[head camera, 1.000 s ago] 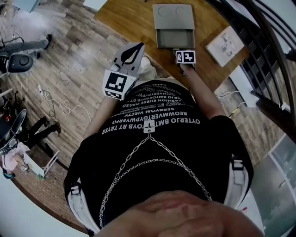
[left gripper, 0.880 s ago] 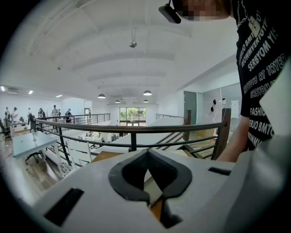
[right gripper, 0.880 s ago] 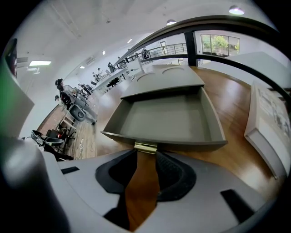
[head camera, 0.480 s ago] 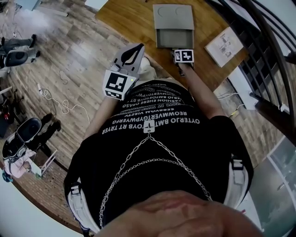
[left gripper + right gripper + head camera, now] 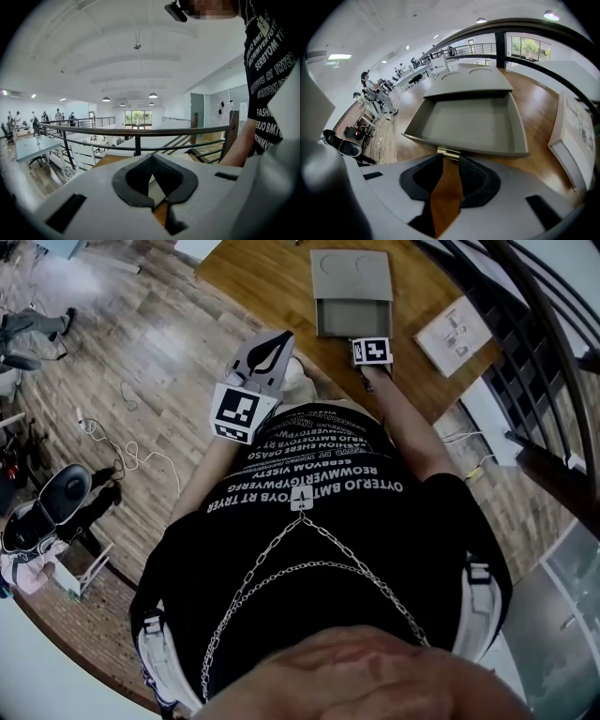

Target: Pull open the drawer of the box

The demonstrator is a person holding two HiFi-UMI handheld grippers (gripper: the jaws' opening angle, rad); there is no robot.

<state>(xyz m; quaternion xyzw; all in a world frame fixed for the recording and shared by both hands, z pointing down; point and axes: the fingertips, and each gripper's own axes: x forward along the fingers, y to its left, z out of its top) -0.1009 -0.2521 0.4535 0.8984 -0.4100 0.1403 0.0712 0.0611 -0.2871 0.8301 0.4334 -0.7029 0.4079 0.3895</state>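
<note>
- Left gripper (image 5: 152, 155), at the lower centre of its own view, is idling, clenched on nothing.
- Right gripper (image 5: 450, 159) is keeping its jaws apart, having just been closing partway. The brass pull (image 5: 448, 152) is sitting at their tips, apparently unpinched.
- Drawer (image 5: 487, 151), at frame centre, is standing well out of the box (image 5: 471, 77) on the table (image 5: 534, 108).
- Risk: further pulling could be dragging the unbraced box along, or freeing the drawer entirely.
- Count: 2 grippers, 1 box, 1 drawer, 1 pull.
</note>
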